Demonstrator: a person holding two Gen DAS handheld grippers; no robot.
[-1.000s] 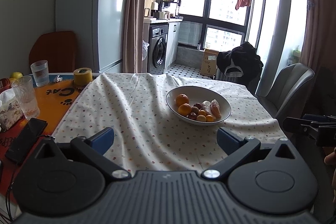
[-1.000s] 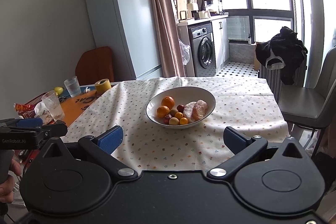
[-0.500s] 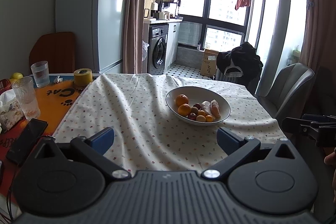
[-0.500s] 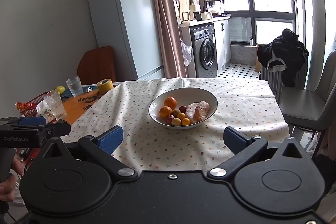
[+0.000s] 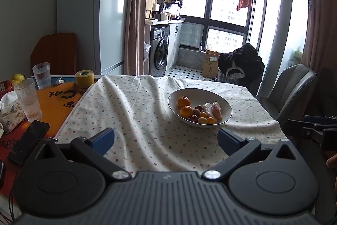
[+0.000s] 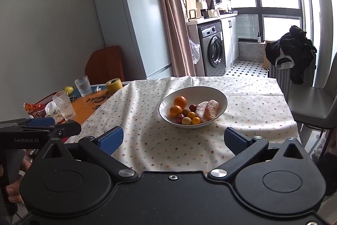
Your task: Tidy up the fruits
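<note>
A white bowl (image 5: 223, 101) (image 6: 217, 94) stands on the flowered tablecloth (image 5: 137, 119) (image 6: 147, 134). It holds two oranges (image 5: 183, 101) (image 6: 180, 101), several small round fruits (image 5: 203, 117) (image 6: 188, 117) and two wrapped pieces (image 5: 217, 110) (image 6: 207, 109). My left gripper (image 5: 166, 139) is open over the near edge of the cloth, well short of the bowl and empty. Open and empty too, my right gripper (image 6: 173, 139) hovers just in front of the bowl. Each gripper shows at the side of the other's view.
On the orange mat to the left stand two glasses (image 5: 28, 99) (image 5: 42, 75), a yellow tape roll (image 5: 84, 79), a tissue pack (image 5: 8, 109) and a phone (image 5: 28, 141). A grey chair (image 5: 294, 90) (image 6: 316, 102) stands at the table's right side.
The right gripper has drifted slightly toward the bowl, which looks a little larger now. The left view is almost unchanged. Both grippers stay open.
</note>
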